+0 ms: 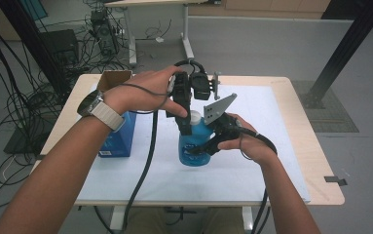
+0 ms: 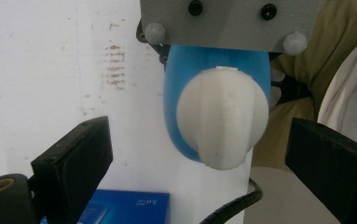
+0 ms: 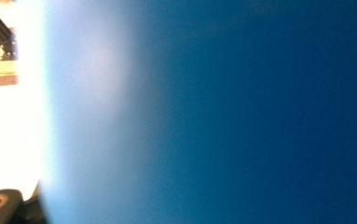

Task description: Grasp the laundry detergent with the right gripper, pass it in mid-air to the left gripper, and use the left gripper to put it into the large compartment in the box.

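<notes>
A blue bottle (image 1: 186,158) with a white cap (image 1: 195,116) stands upright on the white mat (image 1: 271,146). My right gripper (image 1: 202,146) comes in from the right and is shut on the bottle's body. In the right gripper view the bottle's blue wall (image 3: 236,116) sits blurred right against the lens. My left gripper (image 1: 190,121) points down over the cap. In the left gripper view the gripper (image 2: 199,135) is open, its black jaws standing on either side of the cap (image 2: 223,121) with gaps to it. The bottle (image 2: 176,93) shows below the cap there.
A blue box (image 1: 121,136) lies at the mat's left side, also seen as the blue box (image 2: 129,207) in the left gripper view. A small open cardboard box (image 1: 113,78) stands behind it. Cables trail off the table's front edge.
</notes>
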Action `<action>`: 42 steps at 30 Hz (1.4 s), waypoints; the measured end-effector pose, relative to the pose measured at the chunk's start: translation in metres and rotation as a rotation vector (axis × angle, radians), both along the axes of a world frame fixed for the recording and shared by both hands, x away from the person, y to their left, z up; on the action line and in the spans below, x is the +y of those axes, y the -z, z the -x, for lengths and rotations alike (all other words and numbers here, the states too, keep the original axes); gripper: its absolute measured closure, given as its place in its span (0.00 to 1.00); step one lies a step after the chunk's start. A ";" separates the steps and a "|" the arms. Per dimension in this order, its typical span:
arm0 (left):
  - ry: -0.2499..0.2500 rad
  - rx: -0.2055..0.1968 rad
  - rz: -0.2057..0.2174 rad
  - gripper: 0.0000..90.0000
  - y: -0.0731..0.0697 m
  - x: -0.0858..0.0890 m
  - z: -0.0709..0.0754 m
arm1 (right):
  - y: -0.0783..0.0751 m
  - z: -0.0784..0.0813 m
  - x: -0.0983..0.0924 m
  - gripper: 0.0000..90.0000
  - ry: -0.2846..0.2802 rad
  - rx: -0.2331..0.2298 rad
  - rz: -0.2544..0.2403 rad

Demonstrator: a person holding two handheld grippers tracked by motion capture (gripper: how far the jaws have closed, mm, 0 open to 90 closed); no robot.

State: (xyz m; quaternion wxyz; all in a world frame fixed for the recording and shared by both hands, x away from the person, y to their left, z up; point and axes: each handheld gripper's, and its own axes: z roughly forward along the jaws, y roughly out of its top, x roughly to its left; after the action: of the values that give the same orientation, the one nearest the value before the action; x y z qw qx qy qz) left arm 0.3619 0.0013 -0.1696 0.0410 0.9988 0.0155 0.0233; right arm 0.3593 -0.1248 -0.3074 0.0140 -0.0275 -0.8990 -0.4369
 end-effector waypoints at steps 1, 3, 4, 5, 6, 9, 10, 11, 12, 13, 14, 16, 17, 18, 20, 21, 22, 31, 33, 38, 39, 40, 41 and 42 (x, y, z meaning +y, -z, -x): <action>-0.002 0.000 0.001 0.09 0.000 0.000 0.000 | 0.000 0.000 0.000 0.48 0.000 -0.001 0.001; 0.000 0.000 0.000 0.09 0.000 0.000 0.000 | 0.000 0.000 0.000 0.48 0.001 -0.001 -0.001; 0.000 0.001 0.001 0.09 0.000 -0.001 0.000 | 0.000 0.000 0.000 0.48 -0.001 0.002 -0.002; 0.000 0.001 0.002 0.09 0.001 -0.001 0.000 | 0.000 0.000 0.000 0.48 -0.002 0.001 0.001; 0.001 0.001 0.000 0.09 0.001 -0.001 0.000 | 0.000 0.000 0.000 0.48 0.000 0.003 0.002; 0.001 0.002 0.000 0.09 0.001 -0.001 0.000 | 0.001 0.000 0.000 0.48 -0.003 0.001 0.004; 0.002 0.001 0.000 0.09 0.001 -0.001 0.000 | 0.001 0.000 0.000 0.48 -0.002 0.002 0.002; 0.002 0.001 0.000 0.09 0.001 -0.001 0.001 | 0.001 0.000 0.000 0.48 -0.002 0.004 0.000; 0.003 0.002 0.001 0.09 0.002 -0.001 0.001 | 0.000 0.000 -0.001 0.48 -0.002 0.002 0.001; 0.002 0.000 0.002 0.09 0.002 -0.001 0.001 | 0.000 0.000 -0.001 0.48 -0.002 0.001 0.001; 0.002 0.000 0.002 0.09 0.002 -0.001 0.000 | 0.000 0.000 -0.001 0.48 -0.002 0.001 0.001; 0.002 0.001 0.003 0.09 0.002 -0.001 0.001 | 0.000 0.000 -0.001 0.48 -0.001 0.001 0.001; 0.002 0.001 0.002 0.09 0.002 -0.001 0.001 | 0.000 0.000 -0.001 0.48 -0.001 0.001 0.001; 0.001 0.001 0.003 0.09 0.002 -0.001 0.001 | 0.000 0.000 -0.001 0.48 -0.001 0.001 0.002; 0.001 0.000 0.005 0.09 0.002 -0.001 0.001 | 0.000 0.000 -0.001 0.48 -0.001 -0.001 0.002; 0.002 0.002 0.004 0.09 0.002 -0.002 0.001 | -0.001 0.000 -0.002 0.48 0.002 0.002 0.003; 0.002 0.001 0.003 0.09 0.003 -0.002 0.001 | -0.001 0.000 -0.002 0.48 0.003 0.000 0.003; 0.005 -0.005 0.006 0.09 0.002 -0.002 0.002 | -0.001 0.000 -0.001 0.48 0.004 0.002 0.001; 0.002 -0.006 0.007 0.09 0.003 -0.002 0.003 | -0.001 0.000 -0.001 0.48 0.004 0.003 0.003; 0.000 -0.004 0.011 0.09 0.004 -0.001 0.003 | -0.003 0.000 -0.001 0.48 0.005 0.000 0.004; 0.001 -0.003 0.013 0.09 0.005 -0.001 0.003 | -0.003 0.000 -0.001 0.48 0.009 0.003 0.003; 0.002 -0.003 0.012 0.09 0.006 -0.001 0.003 | -0.003 0.000 -0.001 0.48 0.008 0.004 0.004; 0.002 -0.002 0.012 0.09 0.006 -0.001 0.003 | -0.003 0.000 0.000 0.48 0.005 0.000 0.002; 0.001 -0.001 0.014 0.09 0.007 -0.001 0.003 | -0.004 0.000 0.000 0.48 0.004 -0.003 0.001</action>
State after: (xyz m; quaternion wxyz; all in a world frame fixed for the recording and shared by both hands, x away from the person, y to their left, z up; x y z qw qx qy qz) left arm 0.3588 0.0007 -0.1761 0.0478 0.9985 0.0151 0.0237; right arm 0.3593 -0.1251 -0.3039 0.0118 -0.0286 -0.8991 -0.4366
